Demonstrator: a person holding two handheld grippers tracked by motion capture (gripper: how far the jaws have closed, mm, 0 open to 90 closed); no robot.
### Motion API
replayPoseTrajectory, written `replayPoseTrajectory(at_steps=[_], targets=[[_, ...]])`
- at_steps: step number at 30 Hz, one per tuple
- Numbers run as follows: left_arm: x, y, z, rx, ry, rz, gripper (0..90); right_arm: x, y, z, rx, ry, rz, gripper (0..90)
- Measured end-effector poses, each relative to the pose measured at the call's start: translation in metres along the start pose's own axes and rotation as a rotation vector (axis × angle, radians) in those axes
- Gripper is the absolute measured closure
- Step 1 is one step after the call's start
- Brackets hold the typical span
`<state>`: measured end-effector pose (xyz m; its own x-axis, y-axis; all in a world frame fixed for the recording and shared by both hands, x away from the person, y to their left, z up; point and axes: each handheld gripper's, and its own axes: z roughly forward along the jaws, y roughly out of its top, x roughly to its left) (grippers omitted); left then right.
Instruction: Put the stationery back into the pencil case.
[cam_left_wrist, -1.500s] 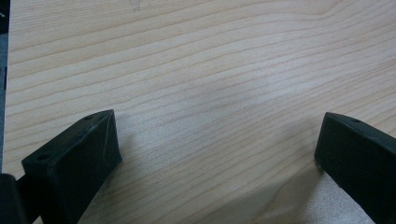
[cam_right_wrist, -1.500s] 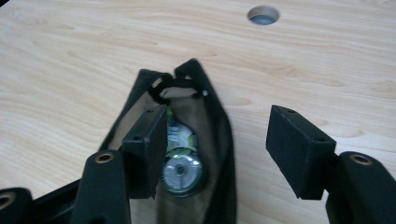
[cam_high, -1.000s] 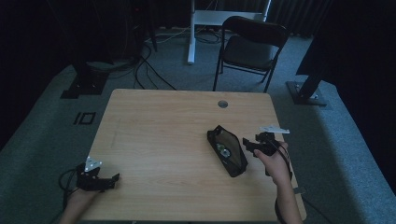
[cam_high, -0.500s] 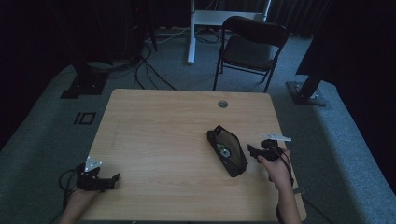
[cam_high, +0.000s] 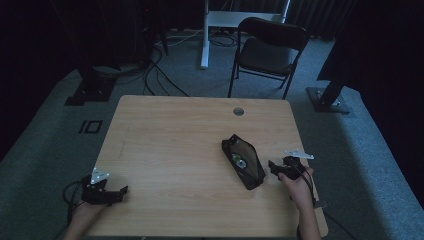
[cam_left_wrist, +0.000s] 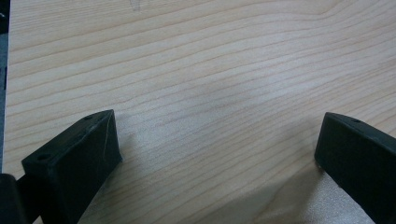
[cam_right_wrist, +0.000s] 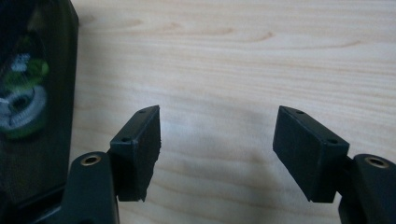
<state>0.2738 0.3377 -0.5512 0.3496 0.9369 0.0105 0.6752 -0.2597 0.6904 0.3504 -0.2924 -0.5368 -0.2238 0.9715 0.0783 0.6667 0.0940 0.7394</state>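
Matt pale wood table (cam_high: 165, 145), black mesh pouch (cam_high: 243, 161) (slightly sheer)

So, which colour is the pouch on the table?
The pouch is black, with something green and white inside; the right gripper view shows this best.

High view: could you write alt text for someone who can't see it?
A person's right gripper, jaws open, sits beside a black mesh pouch on a wooden table. The left gripper rests at the table's near left corner; a folding chair stands beyond.
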Motion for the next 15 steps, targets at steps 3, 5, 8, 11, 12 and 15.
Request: replayPoseTrajectory(at_steps=[3,5,8,11,12,15], targets=[[0.0,0.0,0.0,0.0,0.0,0.0,0.0,0.0,-0.005,0.0,0.004,-0.002,0.0,30.3],[0.0,0.0,0.0,0.001,0.0,0.001,0.0,0.0,-0.008,-0.001,0.004,0.0,0.0,30.2],[0.0,0.0,0.0,0.001,0.0,0.002,0.0,0.0,-0.013,0.0,0.011,-0.003,-0.006,29.4],[0.0,0.0,0.0,0.002,0.0,0.002,0.0,0.001,-0.016,0.002,0.006,-0.008,-0.017,28.9],[0.0,0.0,0.0,0.002,0.0,0.002,0.0,0.001,-0.016,0.002,0.005,-0.013,-0.028,28.7],[0.0,0.0,0.0,0.001,0.0,0.002,0.0,0.002,-0.018,0.003,0.0,-0.029,-0.067,25.9]])
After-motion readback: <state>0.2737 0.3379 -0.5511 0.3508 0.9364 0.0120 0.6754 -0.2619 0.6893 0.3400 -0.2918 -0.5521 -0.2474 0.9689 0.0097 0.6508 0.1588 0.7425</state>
